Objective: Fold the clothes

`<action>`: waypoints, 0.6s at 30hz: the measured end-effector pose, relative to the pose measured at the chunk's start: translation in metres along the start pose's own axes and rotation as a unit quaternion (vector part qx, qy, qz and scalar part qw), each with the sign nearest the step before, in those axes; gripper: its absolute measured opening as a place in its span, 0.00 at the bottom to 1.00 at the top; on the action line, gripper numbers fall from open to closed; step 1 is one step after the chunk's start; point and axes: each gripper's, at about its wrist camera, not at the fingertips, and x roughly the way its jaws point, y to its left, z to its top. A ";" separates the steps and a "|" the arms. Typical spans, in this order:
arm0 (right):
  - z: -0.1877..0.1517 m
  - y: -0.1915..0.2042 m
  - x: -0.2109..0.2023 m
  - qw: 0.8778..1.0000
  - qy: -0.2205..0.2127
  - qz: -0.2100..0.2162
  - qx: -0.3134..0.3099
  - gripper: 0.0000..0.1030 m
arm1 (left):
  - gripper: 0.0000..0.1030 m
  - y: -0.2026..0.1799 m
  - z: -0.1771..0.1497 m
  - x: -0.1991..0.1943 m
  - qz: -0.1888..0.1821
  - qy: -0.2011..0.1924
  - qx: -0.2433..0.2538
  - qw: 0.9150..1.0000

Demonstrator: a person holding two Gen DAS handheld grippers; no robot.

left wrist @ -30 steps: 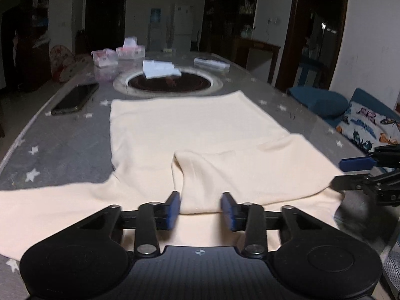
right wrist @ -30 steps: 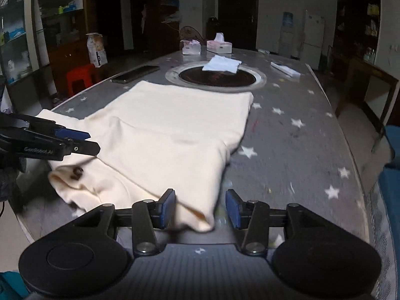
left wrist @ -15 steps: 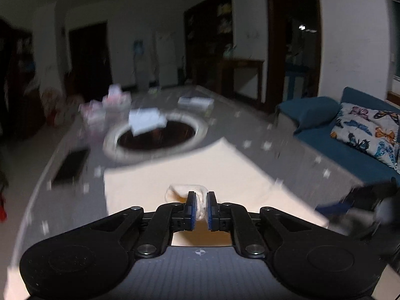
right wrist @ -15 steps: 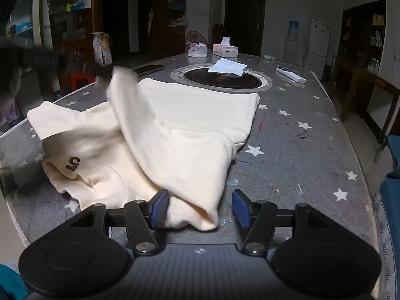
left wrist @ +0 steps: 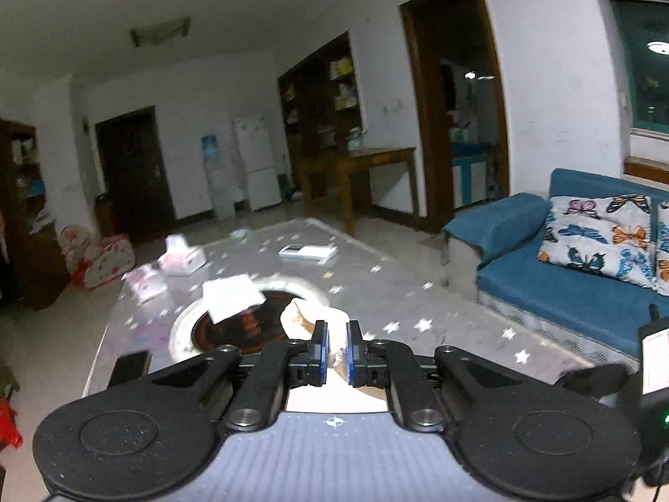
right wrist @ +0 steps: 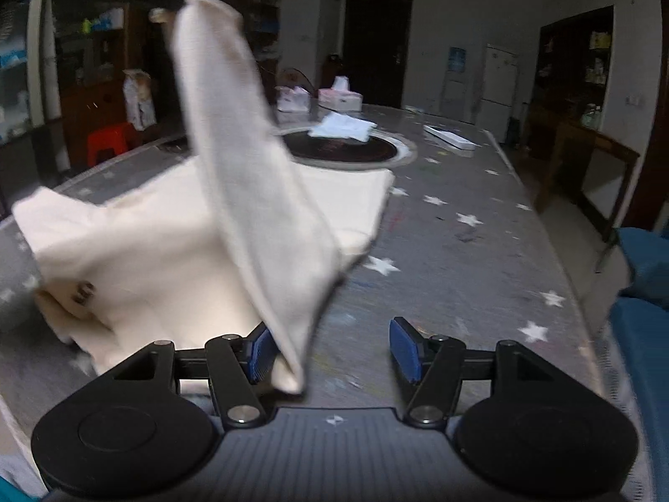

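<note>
A: What is the left wrist camera showing?

B: The left claw (left wrist: 335, 348) is pinching a bunched fold of the cream shirt (left wrist: 311, 318); its blue pads are sitting nearly together with cloth between them. Just ahead of the tips, the dark round hotplate (left wrist: 234, 324) is lying in the grey starred table (left wrist: 376, 293), with a white cloth (left wrist: 232, 295) draped over its far edge. Farther ahead and to the left, two tissue boxes (left wrist: 182, 257) are sitting; ahead and slightly right, a flat white box (left wrist: 307, 252). A phone (left wrist: 129, 366) is lying to the left of the claw. A blue sofa (left wrist: 564, 293) with a butterfly cushion (left wrist: 598, 236) is standing off to the right.

A: And the right wrist camera?

B: The right claw (right wrist: 334, 351) is standing wide open, gripping nothing. A lifted strip of shirt (right wrist: 251, 192) is hanging down in front of its left pad and is blocking the view beyond; whether it is touching the pad, I cannot tell. The rest of the shirt is lying on the table ahead and to the left, blurred. A red stool (right wrist: 108, 142) is standing beyond the table's left edge.
</note>
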 end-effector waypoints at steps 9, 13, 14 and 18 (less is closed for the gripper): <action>-0.008 -0.005 -0.005 0.999 -0.005 -0.028 -0.037 0.67 | 0.09 0.032 -0.083 0.008 0.032 0.097 -0.064 0.993; -0.005 -0.005 -0.007 0.999 0.004 -0.014 -0.052 0.72 | 0.10 0.038 -0.115 0.010 0.031 0.136 -0.086 0.986; -0.004 -0.006 -0.009 0.998 0.009 -0.012 -0.057 0.72 | 0.13 0.038 -0.120 0.008 0.030 0.141 -0.087 0.986; -0.001 -0.010 -0.022 0.998 0.029 0.011 -0.063 0.72 | 0.17 0.040 -0.128 0.001 0.037 0.149 -0.091 0.984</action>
